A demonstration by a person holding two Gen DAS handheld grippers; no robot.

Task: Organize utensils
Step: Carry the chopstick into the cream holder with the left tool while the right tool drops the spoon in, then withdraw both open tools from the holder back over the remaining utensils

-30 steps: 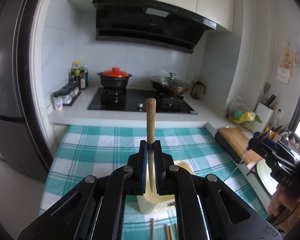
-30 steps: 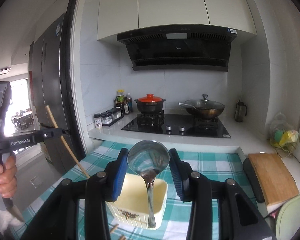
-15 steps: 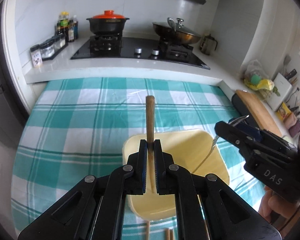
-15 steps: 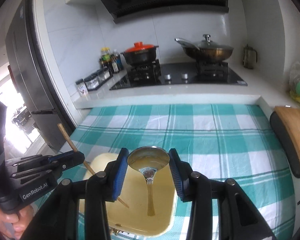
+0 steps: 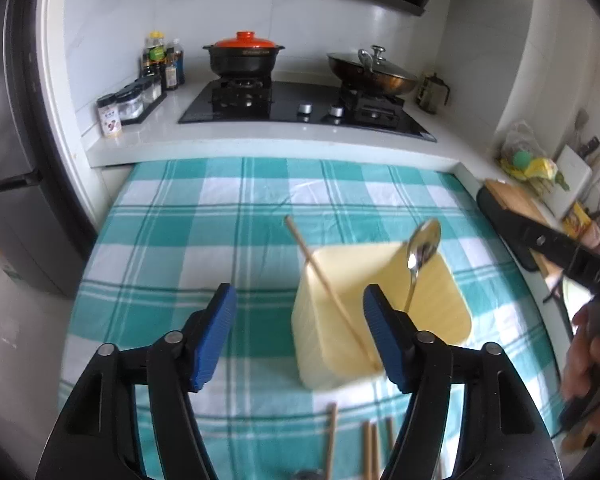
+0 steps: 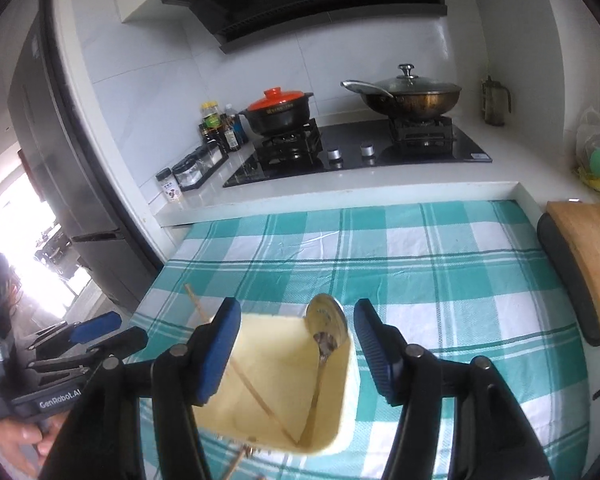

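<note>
On the checked cloth a yellow holder contains a leaning chopstick and spoon, both grippers spread wide and empty, while loose chopsticks nearby look light, stiff, slippery, best pinched mid-shaft

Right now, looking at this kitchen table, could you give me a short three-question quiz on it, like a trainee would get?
1. True or false: the left gripper is holding a chopstick.
2. Which utensil leans in the yellow holder beside the chopstick: A fork, B metal spoon, C knife?
3. Fill in: the right gripper stands ____.

Key: 1 false, its jaws are open and empty; 2 B; 3 open.
</note>
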